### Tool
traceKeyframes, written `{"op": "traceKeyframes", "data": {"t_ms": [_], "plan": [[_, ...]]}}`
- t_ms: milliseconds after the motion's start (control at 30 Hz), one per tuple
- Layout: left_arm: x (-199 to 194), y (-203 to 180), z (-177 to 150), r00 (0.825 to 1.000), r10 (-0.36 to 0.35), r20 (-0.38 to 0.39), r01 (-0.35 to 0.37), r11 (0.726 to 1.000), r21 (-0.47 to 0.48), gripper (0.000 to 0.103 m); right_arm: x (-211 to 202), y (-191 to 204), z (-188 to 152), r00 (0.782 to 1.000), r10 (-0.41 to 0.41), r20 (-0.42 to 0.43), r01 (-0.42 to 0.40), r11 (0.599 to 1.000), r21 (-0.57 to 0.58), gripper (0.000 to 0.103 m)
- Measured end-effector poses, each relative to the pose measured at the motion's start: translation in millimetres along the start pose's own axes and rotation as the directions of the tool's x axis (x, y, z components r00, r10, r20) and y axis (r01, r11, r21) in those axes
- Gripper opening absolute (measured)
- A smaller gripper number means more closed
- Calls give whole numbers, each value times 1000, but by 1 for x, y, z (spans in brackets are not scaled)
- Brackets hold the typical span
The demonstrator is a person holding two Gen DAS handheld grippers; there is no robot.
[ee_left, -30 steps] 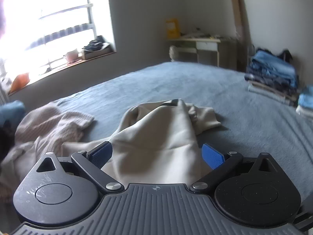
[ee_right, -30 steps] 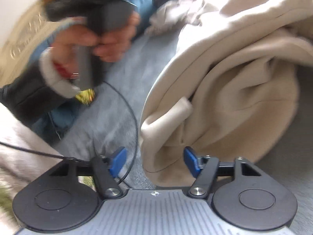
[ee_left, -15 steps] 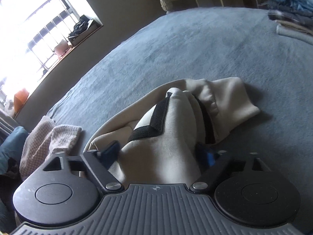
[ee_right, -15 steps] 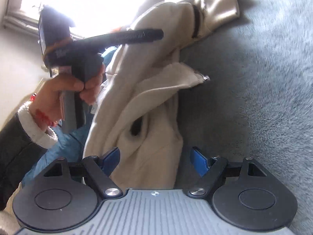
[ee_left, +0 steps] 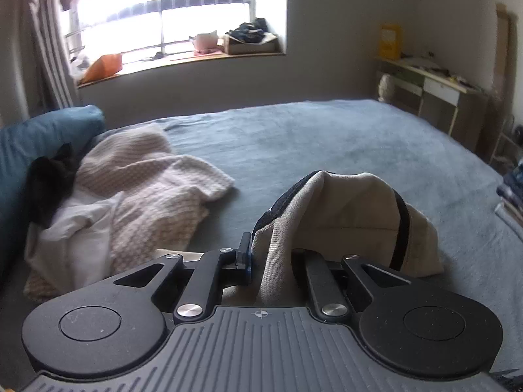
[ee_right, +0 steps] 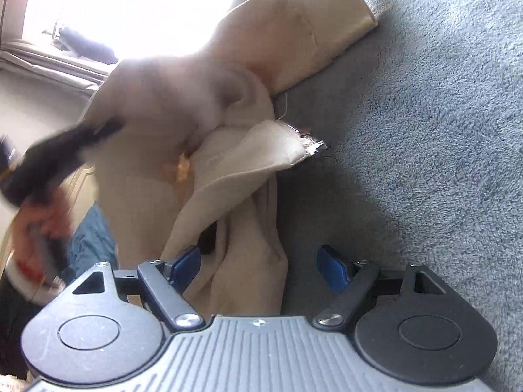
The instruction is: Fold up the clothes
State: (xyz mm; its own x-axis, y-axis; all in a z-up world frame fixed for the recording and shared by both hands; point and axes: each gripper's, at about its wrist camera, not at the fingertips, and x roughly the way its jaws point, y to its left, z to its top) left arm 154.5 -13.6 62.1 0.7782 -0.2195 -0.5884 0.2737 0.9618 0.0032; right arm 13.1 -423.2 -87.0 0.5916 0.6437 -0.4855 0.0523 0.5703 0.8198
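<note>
A beige zip garment (ee_left: pixel 346 215) with a black-lined edge lies on the blue-grey bed (ee_left: pixel 294 137). My left gripper (ee_left: pixel 271 261) is shut on a fold of it and holds it lifted above the bed. In the right wrist view the same garment (ee_right: pixel 202 150) hangs from the blurred left gripper, with its zipper end (ee_right: pixel 310 140) over the bed (ee_right: pixel 425 130). My right gripper (ee_right: pixel 261 264) is open, with the hanging cloth between its blue pads (ee_right: pixel 333 268).
A pink knitted garment (ee_left: pixel 157 189), a white cloth (ee_left: pixel 75 241) and a black item (ee_left: pixel 49 179) lie at the bed's left by a blue pillow (ee_left: pixel 36 137). A desk (ee_left: pixel 434 88) stands at the far right under the wall. Folded clothes edge in at the right (ee_left: pixel 513 196).
My left gripper has shut on the beige garment and lifted it, swinging its view up toward the window. My right gripper stays open and has moved closer under the hanging cloth.
</note>
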Motion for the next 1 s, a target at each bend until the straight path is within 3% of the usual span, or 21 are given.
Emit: {"op": "traceKeyframes", "data": {"t_ms": [133, 267, 433, 567, 667, 733, 767, 800, 900, 1000], "plan": [[-60, 59, -23, 996, 79, 45, -74, 992, -106, 9, 5, 17, -4, 1000, -13, 1, 13, 1000, -23, 82], [-102, 110, -64, 988, 156, 18, -148, 961, -235, 9, 7, 42, -2, 999, -35, -8, 34, 997, -69, 82], [-141, 155, -136, 974, 216, -73, -227, 891, -393, 9, 17, 69, -9, 996, -81, -24, 76, 984, -160, 84], [-153, 172, -201, 960, 205, -190, -272, 839, -471, 9, 27, 86, -14, 993, -116, -35, 106, 971, -217, 84], [-148, 174, -236, 954, 149, -261, -258, 851, -457, 14, 56, 86, -43, 989, -145, -36, 133, 964, -231, 84], [-150, 173, -244, 957, 109, -270, -221, 877, -428, 20, 70, 85, -51, 985, -171, -37, 158, 959, -234, 84], [-155, 174, -244, 960, 91, -267, -198, 891, -408, 31, 75, 85, -53, 983, -179, -35, 166, 958, -235, 84], [-160, 175, -244, 963, 74, -260, -175, 904, -389, 41, 78, 85, -55, 983, -183, -32, 170, 957, -235, 84], [-188, 181, -239, 978, 51, -200, -117, 934, -336, 58, 89, 90, -63, 982, -188, -23, 178, 957, -229, 84], [-214, 188, -228, 989, 41, -140, -83, 948, -307, 59, 101, 93, -66, 982, -188, -19, 180, 960, -215, 84]]}}
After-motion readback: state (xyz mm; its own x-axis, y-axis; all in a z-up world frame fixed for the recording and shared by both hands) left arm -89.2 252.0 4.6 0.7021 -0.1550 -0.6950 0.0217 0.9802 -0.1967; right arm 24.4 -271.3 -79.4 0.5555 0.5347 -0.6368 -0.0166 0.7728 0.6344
